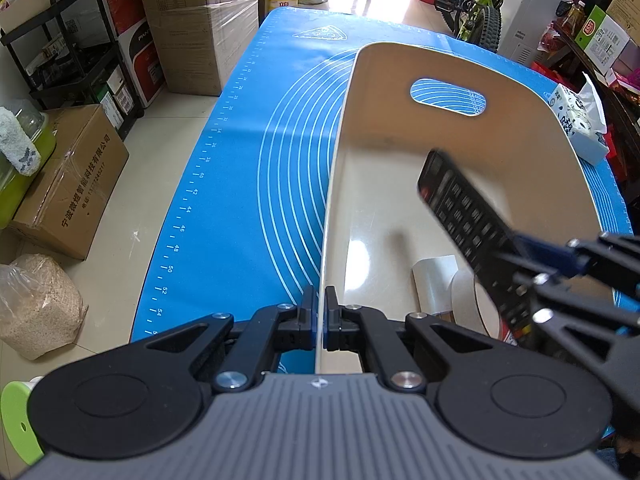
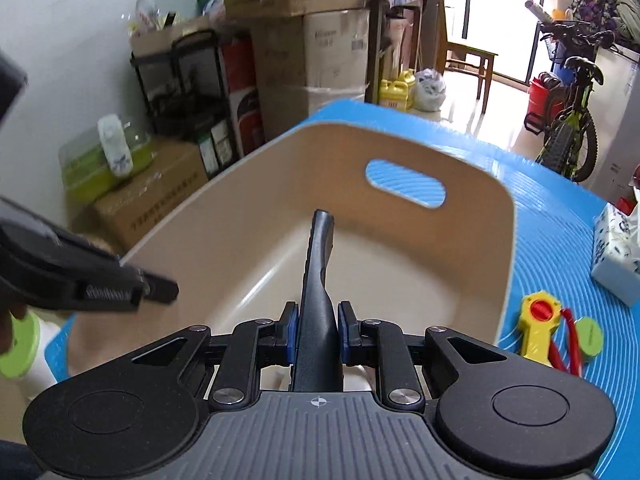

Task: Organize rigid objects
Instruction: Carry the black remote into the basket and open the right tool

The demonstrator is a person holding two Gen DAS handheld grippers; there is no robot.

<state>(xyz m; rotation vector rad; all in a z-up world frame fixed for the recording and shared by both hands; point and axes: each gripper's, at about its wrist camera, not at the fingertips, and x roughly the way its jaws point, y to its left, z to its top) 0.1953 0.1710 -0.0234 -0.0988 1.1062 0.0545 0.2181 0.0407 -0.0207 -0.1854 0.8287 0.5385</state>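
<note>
Pinching the beige bin [image 1: 400, 200] by its near wall with my left gripper [image 1: 320, 320], I hang the remote [image 2: 318, 280] above its floor, my right gripper [image 2: 318, 330] clamped near its tail; stiff, light, slick-sided, I judge.

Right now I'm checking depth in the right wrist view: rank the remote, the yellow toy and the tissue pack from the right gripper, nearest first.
1. Remote, clamped in the right gripper, over the bin.
2. Yellow toy, on the mat, right.
3. Tissue pack, far right edge.
</note>
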